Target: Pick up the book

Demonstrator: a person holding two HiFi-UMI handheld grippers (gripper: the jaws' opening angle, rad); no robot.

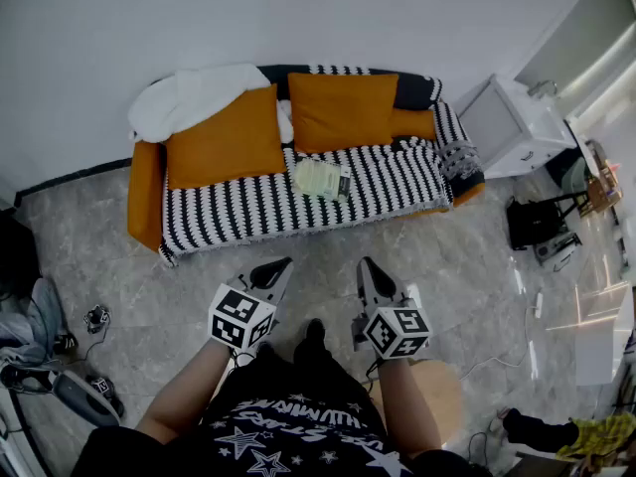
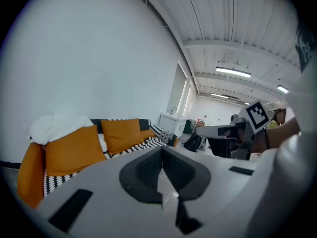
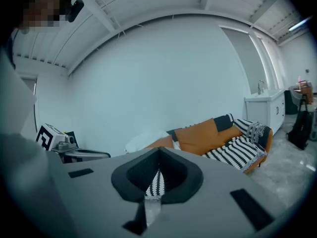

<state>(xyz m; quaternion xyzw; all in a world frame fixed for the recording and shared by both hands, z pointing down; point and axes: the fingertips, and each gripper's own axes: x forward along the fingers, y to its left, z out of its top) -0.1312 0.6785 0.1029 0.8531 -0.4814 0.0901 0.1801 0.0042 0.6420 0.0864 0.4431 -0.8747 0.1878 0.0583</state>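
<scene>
The book, pale green and flat, lies on the striped seat of the sofa, in front of the right orange cushion. Both grippers hang over the grey floor, well short of the sofa and pointing at it. The left gripper has its jaws together with nothing between them, and so has the right gripper. In the left gripper view the closed jaw tips cover the seat, so the book is hidden there. The right gripper view shows closed jaws with the sofa beyond.
A white blanket drapes the sofa's left back corner. A white cabinet stands right of the sofa, with a black bag on the floor below it. Shoes lie at the left. A wooden stool stands by my right arm.
</scene>
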